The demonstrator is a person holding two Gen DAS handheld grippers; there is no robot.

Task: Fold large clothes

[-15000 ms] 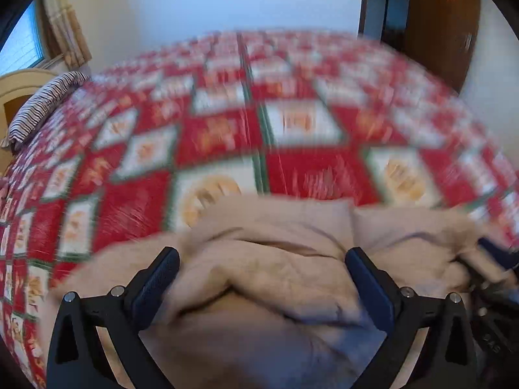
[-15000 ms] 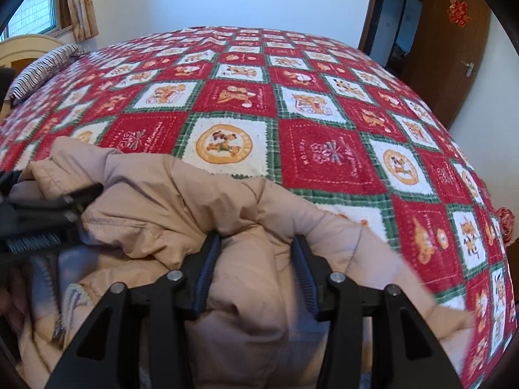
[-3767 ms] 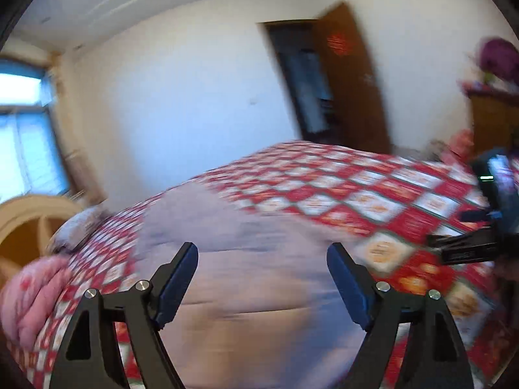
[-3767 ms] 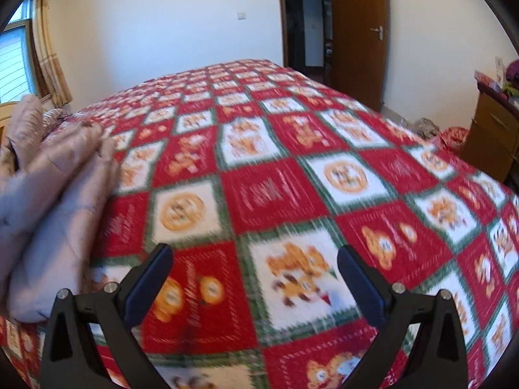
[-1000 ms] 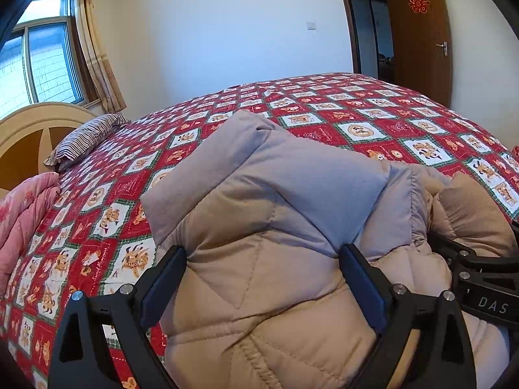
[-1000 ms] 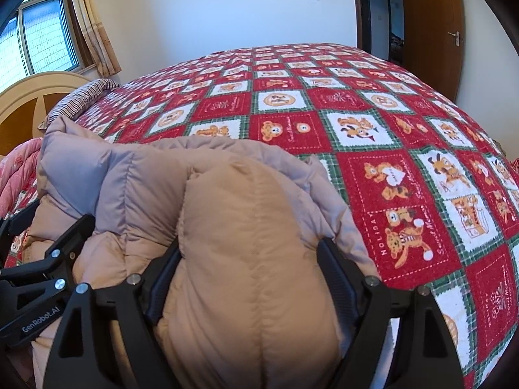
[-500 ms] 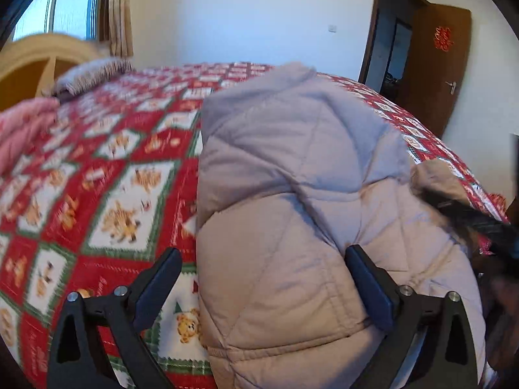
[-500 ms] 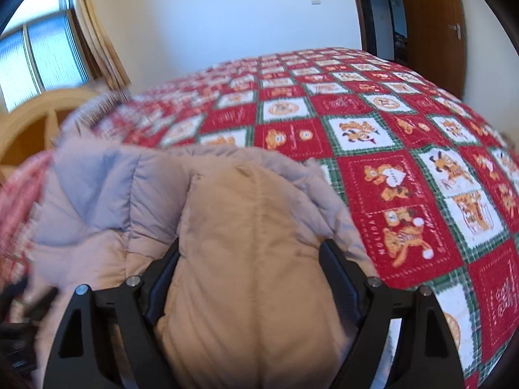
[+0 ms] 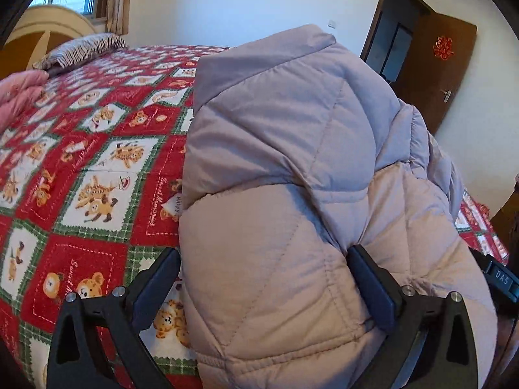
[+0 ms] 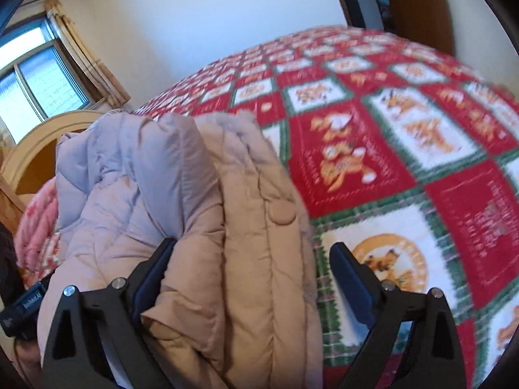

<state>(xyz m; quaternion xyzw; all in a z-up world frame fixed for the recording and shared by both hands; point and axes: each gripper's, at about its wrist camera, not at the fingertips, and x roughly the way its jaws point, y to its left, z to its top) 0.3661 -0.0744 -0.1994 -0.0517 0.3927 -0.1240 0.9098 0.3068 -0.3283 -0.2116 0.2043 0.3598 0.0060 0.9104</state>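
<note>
Soft daylight from the window [image 10: 42,74] far left; left wrist view is sharp, right wrist view motion-blurred, both with heavy fisheye edges.

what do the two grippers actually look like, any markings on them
Each hand-held gripper, left and right, is a matte black open-framed fork with silver screws and two flat dark pads. Seen from the other's camera, the right body carries white "DAS" lettering and the left a "GenRobot.AI"-like label, too small to be sure.

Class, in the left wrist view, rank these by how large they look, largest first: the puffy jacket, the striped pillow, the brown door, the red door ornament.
1. Jacket, though it lies nearest the camera.
2. Door.
3. Pillow.
4. Ornament.
</note>
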